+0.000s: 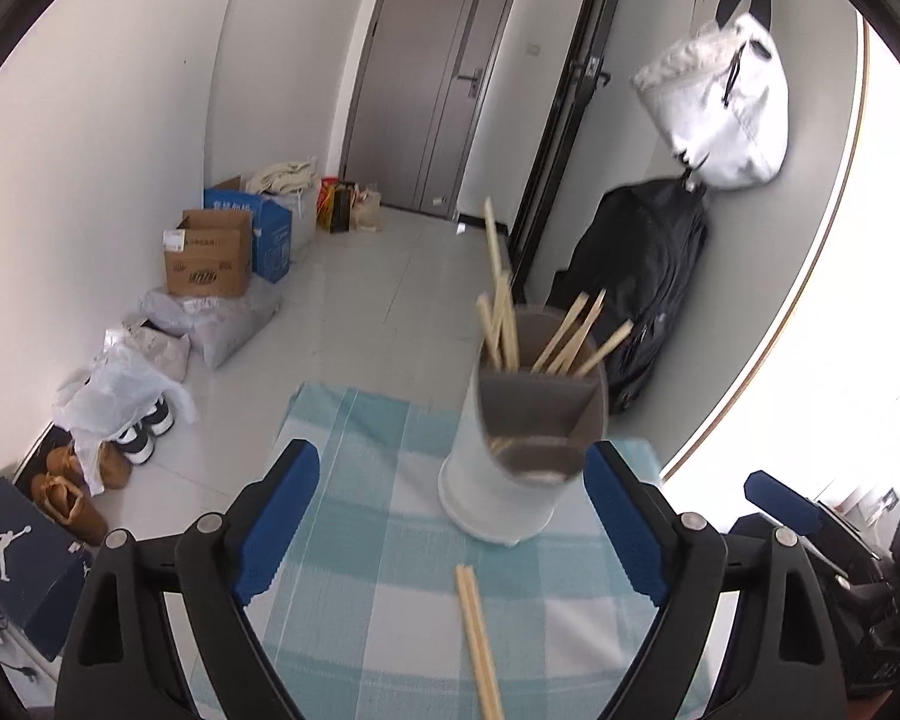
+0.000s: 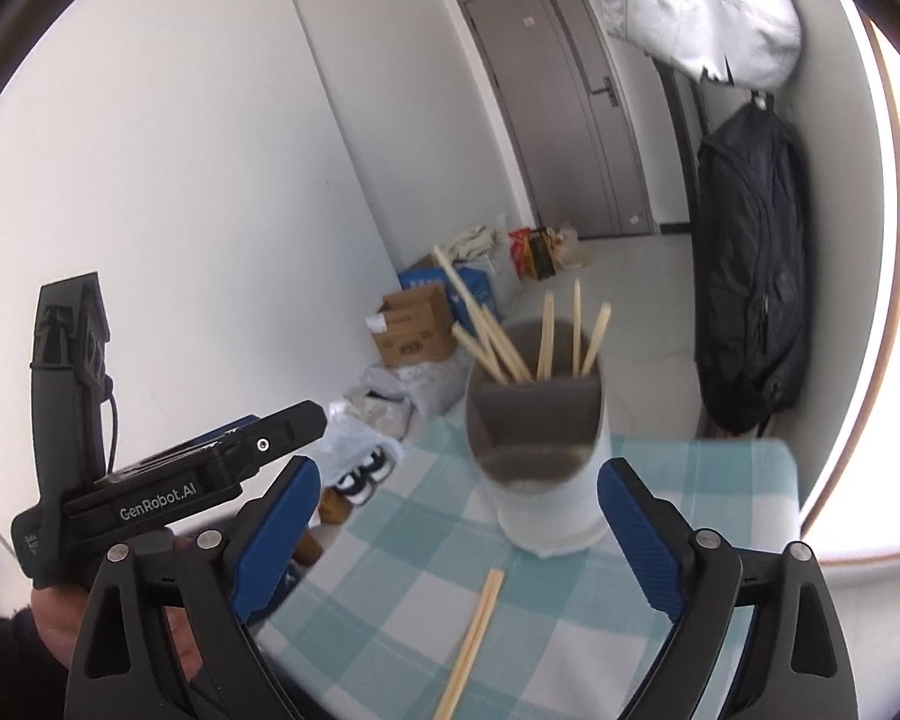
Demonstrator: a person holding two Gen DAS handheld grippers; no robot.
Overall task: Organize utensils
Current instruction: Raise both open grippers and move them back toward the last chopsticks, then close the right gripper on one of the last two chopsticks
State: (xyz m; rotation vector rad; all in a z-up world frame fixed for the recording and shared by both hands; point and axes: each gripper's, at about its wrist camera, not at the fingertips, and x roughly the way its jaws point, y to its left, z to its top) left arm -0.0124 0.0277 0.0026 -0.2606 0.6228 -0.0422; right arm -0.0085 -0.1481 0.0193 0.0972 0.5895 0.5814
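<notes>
Blue-padded fingers of the left claw (image 1: 450, 516) stand spread wide with nothing between them, framing a loose pair of chopsticks (image 1: 479, 639) that lies flat on the checked cloth of the worktop (image 1: 366, 516), long axis running from the camera toward the utensil holder (image 1: 522, 450). That white, divided cylinder stands upright just beyond, more chopsticks (image 1: 504, 324) rising from its far compartment and fanning outward. To the left on the floor, a dark shoebox (image 1: 12, 558) bears a Jumpman logo. Seen from the right wrist, the right claw (image 2: 459, 528) is likewise wide open and empty, and the other gripper's body reads "GenRobot.AI" (image 2: 157, 505).
</notes>
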